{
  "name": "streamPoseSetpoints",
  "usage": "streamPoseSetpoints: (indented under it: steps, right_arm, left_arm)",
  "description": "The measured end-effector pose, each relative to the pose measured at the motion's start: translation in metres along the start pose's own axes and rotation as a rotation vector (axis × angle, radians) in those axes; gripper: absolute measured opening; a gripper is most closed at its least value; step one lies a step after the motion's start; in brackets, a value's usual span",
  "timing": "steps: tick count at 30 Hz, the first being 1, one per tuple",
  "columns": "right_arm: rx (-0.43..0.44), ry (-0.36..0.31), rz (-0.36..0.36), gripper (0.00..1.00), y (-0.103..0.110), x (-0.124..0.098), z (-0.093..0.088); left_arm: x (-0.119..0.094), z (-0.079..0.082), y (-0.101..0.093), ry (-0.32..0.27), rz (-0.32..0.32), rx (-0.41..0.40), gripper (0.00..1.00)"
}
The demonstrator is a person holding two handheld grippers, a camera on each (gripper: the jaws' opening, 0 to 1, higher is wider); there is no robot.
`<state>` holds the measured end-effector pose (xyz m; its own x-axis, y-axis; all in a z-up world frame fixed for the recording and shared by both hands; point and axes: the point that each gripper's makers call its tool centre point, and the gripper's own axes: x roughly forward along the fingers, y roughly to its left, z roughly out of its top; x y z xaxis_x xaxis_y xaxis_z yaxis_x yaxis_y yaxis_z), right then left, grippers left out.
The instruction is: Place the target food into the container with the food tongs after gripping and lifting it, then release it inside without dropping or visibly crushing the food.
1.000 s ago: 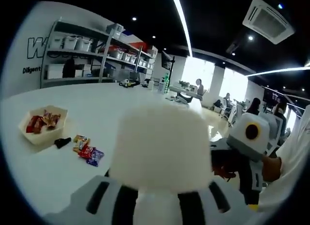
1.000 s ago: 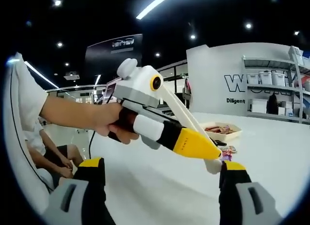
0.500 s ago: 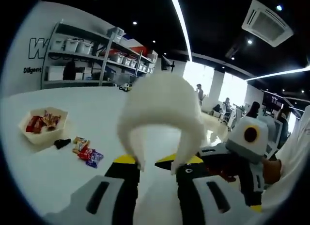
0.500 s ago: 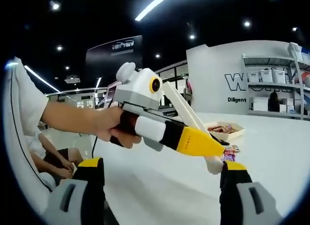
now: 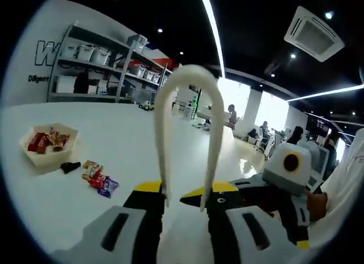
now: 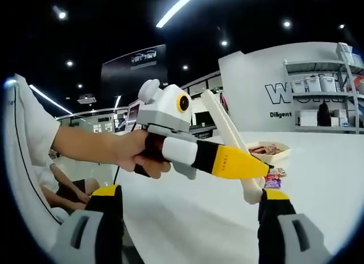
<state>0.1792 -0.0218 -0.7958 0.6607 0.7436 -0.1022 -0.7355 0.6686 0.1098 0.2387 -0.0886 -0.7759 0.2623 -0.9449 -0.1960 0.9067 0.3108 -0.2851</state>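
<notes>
White food tongs [image 5: 163, 133] rise as a tall arch from between the jaws of my left gripper [image 5: 183, 196], which is shut on them. In the right gripper view a hand holds that left gripper [image 6: 242, 164], and the tongs [image 6: 222, 122] slant through its yellow jaws. A white container [image 5: 34, 160] with red wrapped snacks sits on the table at far left. Several loose wrapped snacks [image 5: 98, 177] lie beside it. They also show small in the right gripper view, the container [image 6: 267, 153] above the snacks [image 6: 274, 179]. My right gripper [image 6: 187, 215] is open with nothing between its jaws.
A small black object [image 5: 70, 166] lies between the container and the loose snacks. The white table [image 5: 114, 133] stretches wide around them. Shelving with bins [image 5: 91, 65] stands behind. The right gripper [image 5: 287, 178] hangs at the right edge. A seated person [image 6: 62, 190] is at the left.
The tongs have tipped away from the left camera, from a broad white shape filling the middle to a narrow upright arch. The right gripper stays open.
</notes>
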Motion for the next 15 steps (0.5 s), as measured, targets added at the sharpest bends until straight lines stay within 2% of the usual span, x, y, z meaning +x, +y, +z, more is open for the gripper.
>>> streamPoseSetpoints:
  steps: [9, 11, 15]
  right_arm:
    - [0.005, 0.010, 0.002, 0.96, -0.001, 0.001, -0.003]
    - [-0.007, 0.019, -0.005, 0.92, -0.003, -0.001, -0.005]
    - [-0.011, 0.024, -0.027, 0.93, -0.010, -0.005, -0.009]
  left_arm:
    - [0.000, -0.003, 0.000, 0.006, -0.009, -0.004, 0.24]
    - [-0.001, -0.004, 0.006, 0.008, 0.004, 0.006, 0.24]
    - [-0.004, -0.003, 0.027, 0.026, 0.041, 0.008, 0.24]
